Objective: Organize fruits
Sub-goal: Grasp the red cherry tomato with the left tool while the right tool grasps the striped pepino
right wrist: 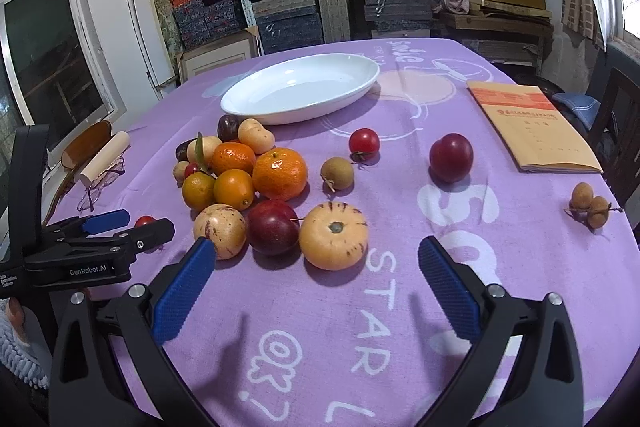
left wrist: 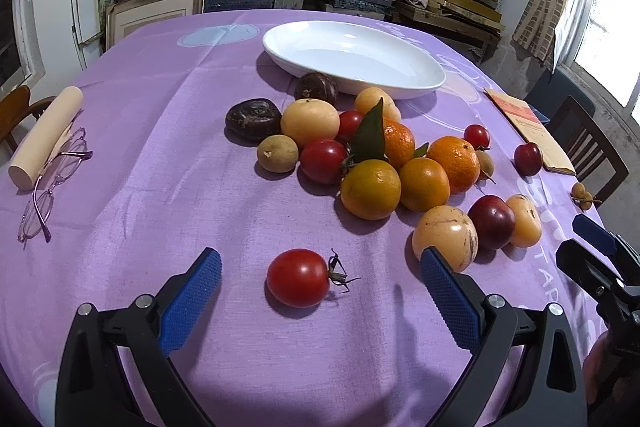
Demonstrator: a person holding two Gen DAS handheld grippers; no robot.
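A heap of several fruits lies on the purple cloth: oranges (left wrist: 370,188), tomatoes, dark passion fruits and pale melons. Behind it sits an empty white oval plate (left wrist: 424,83) (right wrist: 360,87). One red tomato (left wrist: 298,277) lies alone just ahead of my left gripper (left wrist: 320,267), whose blue pads stand wide open on either side of it. My right gripper (right wrist: 316,259) is open too, and a striped yellow melon (right wrist: 334,235) sits just beyond its fingertips. A dark red plum (right wrist: 273,227) lies next to that melon. A second plum (right wrist: 451,157) rests further right.
Glasses (left wrist: 54,183) and a pale wooden roller (left wrist: 46,137) lie at the left of the table. A brown envelope (right wrist: 532,125) lies at the right, with two small longans (right wrist: 590,205) near the edge. Wooden chairs stand beside the table; shelves of boxes fill the back wall.
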